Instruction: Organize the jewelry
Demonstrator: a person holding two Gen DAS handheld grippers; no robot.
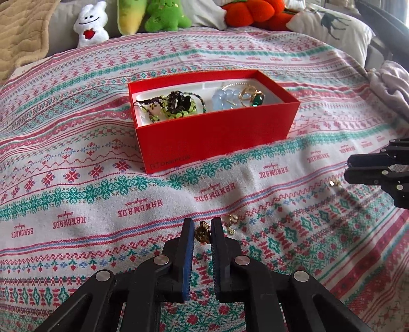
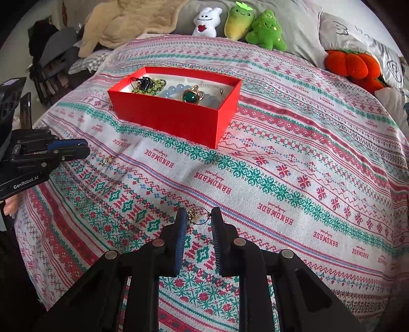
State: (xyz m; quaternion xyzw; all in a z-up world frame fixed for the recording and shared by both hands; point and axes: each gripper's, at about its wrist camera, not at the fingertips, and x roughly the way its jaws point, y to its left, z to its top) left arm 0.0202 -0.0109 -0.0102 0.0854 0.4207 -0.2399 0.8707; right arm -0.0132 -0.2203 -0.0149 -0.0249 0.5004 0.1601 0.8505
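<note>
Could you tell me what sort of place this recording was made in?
Most likely a bedroom: a bed under a patterned knitted-look cover, plush toys lined up against pillows, and a beige blanket at the head.

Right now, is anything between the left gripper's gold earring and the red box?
Nothing visible. Only bare patterned cloth lies between the gold earring at the left gripper and the red box; its near wall must be cleared from above.

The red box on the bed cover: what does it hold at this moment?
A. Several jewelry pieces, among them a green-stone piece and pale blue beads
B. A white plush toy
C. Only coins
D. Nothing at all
A: the red box is open and holds a green-stone piece, pale blue beads and a green-black beaded piece.
</note>
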